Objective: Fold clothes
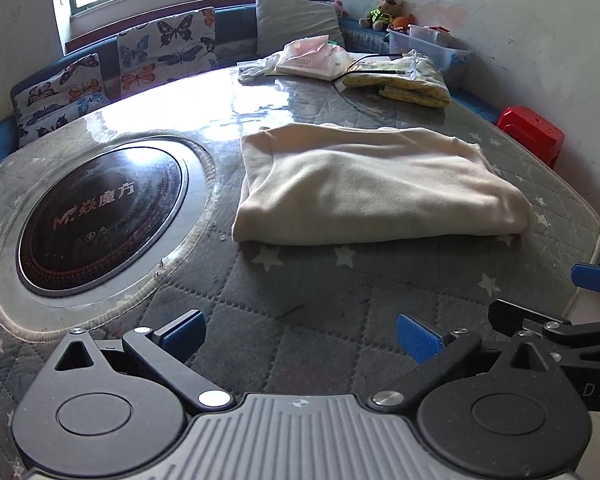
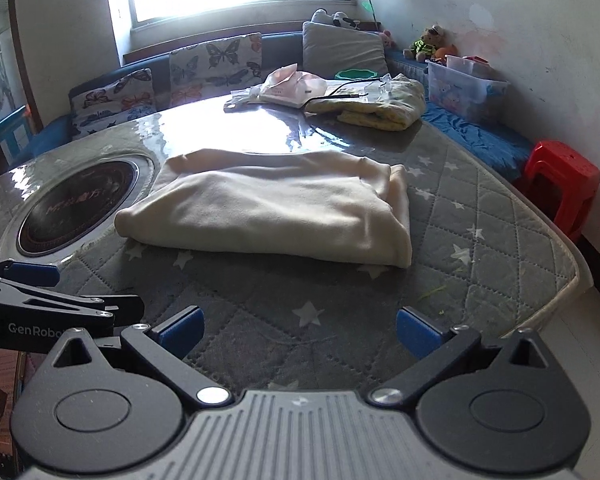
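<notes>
Folded cream garment lies beside the inset cooktop, both tools spread empty.

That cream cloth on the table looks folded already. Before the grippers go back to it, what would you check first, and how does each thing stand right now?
1. Left gripper open and holding nothing: ok.
2. Right gripper open and holding nothing: ok.
3. Cream garment lies in a folded stack on the quilted table cover: ok.
4. Fold is tidy: not ok, one layer sticks out at the right end.
5. Garment is clear of the round cooktop: ok, they lie apart.
6. Cover between grippers and garment is free of clutter: ok.
</notes>
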`<state>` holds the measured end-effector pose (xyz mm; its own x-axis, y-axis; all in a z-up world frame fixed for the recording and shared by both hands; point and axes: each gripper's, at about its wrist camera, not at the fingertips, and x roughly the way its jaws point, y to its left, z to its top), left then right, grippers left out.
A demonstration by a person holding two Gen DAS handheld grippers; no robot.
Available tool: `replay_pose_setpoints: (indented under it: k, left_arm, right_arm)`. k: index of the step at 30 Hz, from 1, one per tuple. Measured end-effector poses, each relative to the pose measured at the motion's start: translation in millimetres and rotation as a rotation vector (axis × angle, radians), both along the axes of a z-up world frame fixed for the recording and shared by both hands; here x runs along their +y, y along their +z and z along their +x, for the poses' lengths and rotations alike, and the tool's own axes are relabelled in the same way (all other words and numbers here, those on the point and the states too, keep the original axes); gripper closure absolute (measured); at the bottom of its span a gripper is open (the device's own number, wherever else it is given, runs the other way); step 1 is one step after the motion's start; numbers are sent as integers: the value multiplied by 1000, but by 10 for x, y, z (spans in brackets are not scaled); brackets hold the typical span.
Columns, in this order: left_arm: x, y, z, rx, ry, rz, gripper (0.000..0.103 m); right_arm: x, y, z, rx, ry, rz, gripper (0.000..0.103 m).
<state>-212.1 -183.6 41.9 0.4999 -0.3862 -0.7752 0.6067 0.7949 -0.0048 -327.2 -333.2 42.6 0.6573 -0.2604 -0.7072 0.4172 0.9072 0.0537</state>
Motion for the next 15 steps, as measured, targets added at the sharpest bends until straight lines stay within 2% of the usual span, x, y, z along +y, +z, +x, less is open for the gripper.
replay_pose_setpoints:
  k: [15]
  left_arm:
    - [38, -35, 1, 7, 16, 10, 0]
  right_arm:
    - [38, -37, 21, 14, -3, 2, 0]
